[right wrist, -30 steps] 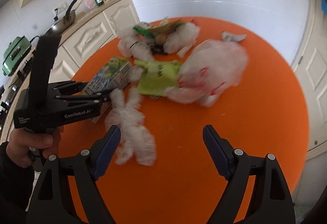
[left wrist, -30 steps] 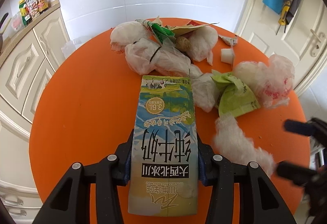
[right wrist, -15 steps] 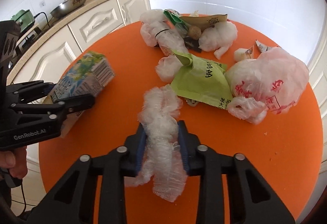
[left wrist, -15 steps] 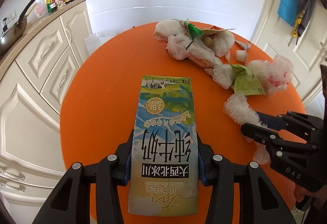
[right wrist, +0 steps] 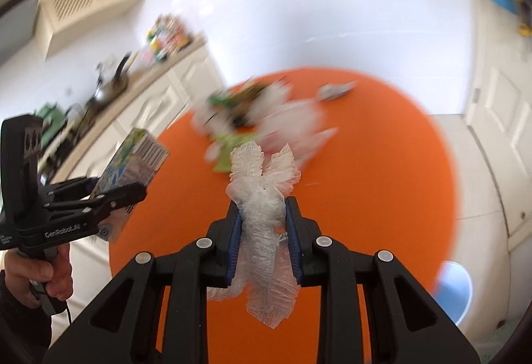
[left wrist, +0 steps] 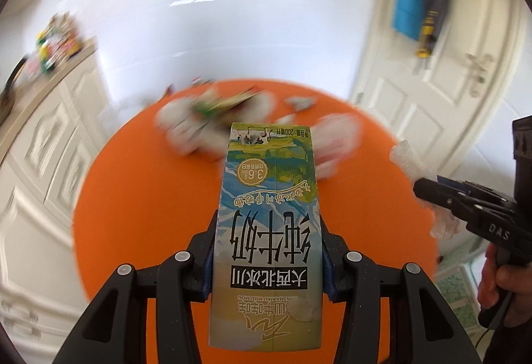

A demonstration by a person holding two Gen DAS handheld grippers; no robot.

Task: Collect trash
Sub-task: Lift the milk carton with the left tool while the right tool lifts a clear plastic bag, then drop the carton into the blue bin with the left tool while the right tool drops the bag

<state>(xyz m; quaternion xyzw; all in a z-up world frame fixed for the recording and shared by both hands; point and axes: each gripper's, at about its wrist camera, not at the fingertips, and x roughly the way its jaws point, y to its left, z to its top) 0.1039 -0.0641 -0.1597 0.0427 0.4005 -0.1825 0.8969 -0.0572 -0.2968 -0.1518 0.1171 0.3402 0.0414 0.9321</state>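
My left gripper (left wrist: 267, 259) clamps the milk carton (left wrist: 267, 231); my right gripper (right wrist: 262, 246) pinches the crumpled plastic wrap (right wrist: 262, 224); I'd keep both squeezes firm while carrying them clear of the orange table (right wrist: 382, 181).

We see the trash pile (left wrist: 212, 118) on the orange table (left wrist: 139, 197) only as motion-smeared shapes, perhaps bags and wrappers. The milk carton (left wrist: 269, 231) hides the table's middle and its own base runs toward the frame's bottom. Counter bottles (right wrist: 168, 36) are too blurred to read.
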